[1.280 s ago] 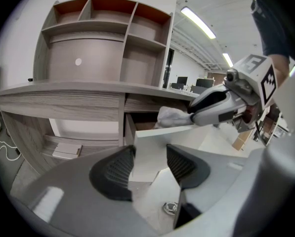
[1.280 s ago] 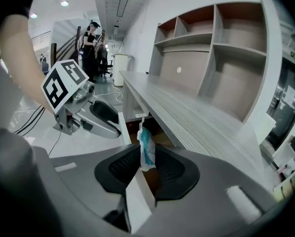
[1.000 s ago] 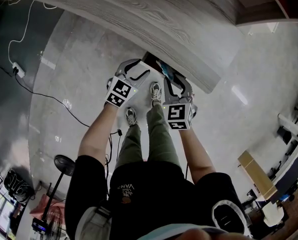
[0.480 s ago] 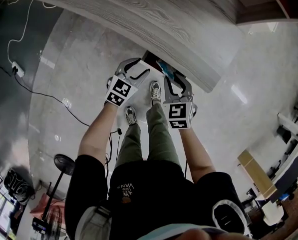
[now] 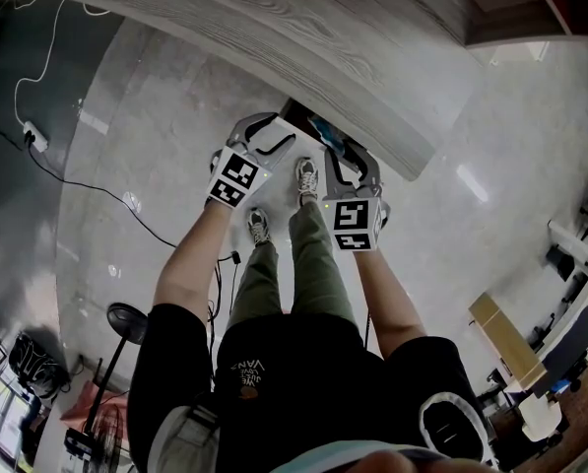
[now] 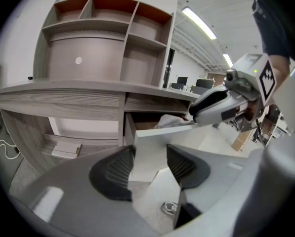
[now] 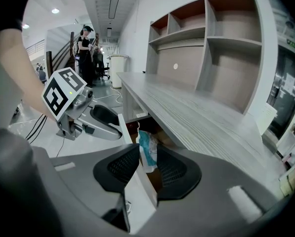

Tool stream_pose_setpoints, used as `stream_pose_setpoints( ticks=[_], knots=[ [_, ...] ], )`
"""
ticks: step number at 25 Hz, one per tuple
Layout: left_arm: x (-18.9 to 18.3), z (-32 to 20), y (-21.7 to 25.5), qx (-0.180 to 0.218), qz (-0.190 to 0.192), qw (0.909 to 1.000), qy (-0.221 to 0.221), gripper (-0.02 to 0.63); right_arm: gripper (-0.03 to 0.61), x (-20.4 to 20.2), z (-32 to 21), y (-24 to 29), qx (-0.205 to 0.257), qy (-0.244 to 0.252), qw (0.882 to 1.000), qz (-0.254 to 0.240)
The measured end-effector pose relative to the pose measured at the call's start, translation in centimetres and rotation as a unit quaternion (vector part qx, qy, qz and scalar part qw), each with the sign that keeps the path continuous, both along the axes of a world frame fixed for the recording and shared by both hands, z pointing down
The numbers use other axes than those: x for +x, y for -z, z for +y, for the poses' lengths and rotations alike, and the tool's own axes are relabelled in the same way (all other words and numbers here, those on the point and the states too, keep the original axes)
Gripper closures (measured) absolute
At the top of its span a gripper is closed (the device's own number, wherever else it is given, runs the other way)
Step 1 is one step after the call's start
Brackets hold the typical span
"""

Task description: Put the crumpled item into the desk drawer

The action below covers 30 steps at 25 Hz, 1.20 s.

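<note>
1. The surface (image 5: 303,28) is a long grey wood-grain desk with open shelves (image 6: 107,28) above it. It stands on a pale glossy floor (image 5: 156,126), and a thin cable (image 5: 77,180) trails across the floor to the left.
2. The room behind is an office with strip lights on the ceiling. People stand far off in the right gripper view.
3. The drawer (image 6: 157,147) is pulled out from under the surface, its white front facing the person, whose shoes (image 5: 306,177) are just below it.
4. The left tool (image 6: 149,151) hangs in front of the drawer's left end with its jaws well apart and nothing gripped – only the drawer front shows through the gap.
5. The right tool (image 7: 147,163) reaches over the drawer front, its jaws drawn in on the crumpled item (image 7: 147,144).
6. The item is a white and teal packet, upright between the pads – just past the drawer front, over the drawer's inside.
</note>
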State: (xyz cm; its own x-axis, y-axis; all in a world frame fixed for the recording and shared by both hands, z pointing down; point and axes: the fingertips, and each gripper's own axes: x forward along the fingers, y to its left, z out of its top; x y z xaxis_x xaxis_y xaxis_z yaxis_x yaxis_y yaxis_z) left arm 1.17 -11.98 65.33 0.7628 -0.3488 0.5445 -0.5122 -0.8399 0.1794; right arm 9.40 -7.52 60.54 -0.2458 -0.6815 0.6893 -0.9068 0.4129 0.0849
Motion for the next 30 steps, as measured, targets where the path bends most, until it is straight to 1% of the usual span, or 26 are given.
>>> stream_pose_setpoints(
  ticks=[4,9,13,18,23,24,25,28,30],
  knots=[
    [0.0,0.0,0.1,-0.003,-0.001,1.0,0.004,0.357,0.491,0.2,0.3,0.4,0.005,0.0,1.0,0.007],
    [-0.2,0.1,0.3,-0.004,-0.001,1.0,0.006,0.357,0.491,0.7,0.4,1.1,0.018,-0.015,1.0,0.008],
    [-0.7,0.5,0.7,-0.003,-0.001,0.9999,0.011,0.357,0.491,0.8,0.9,1.5,0.022,-0.017,1.0,0.011],
    [-1.5,0.9,2.2,0.009,0.005,0.9998,0.016,0.357,0.492,0.9,1.4,2.3,0.033,-0.028,0.999,0.009],
    [-2.1,1.1,4.9,0.031,0.027,0.9988,0.028,0.359,0.494,0.8,1.8,3.8,0.056,-0.039,0.998,0.006],
    [-2.2,1.2,5.5,0.036,0.03,0.9984,0.031,0.36,0.512,0.8,1.8,4.4,0.061,-0.041,0.997,0.007],
    [-2.3,1.3,6.1,0.04,0.032,0.9981,0.034,0.36,0.544,0.8,1.9,5.0,0.065,-0.044,0.997,0.008],
    [-2.8,1.4,7.7,0.051,0.038,0.9967,0.05,0.414,0.569,0.9,2.3,6.1,0.077,-0.052,0.996,0.006],
    [-3.2,1.6,8.7,0.058,0.044,0.9956,0.06,0.447,0.574,1.0,2.8,6.7,0.082,-0.058,0.995,0.004]
  ],
)
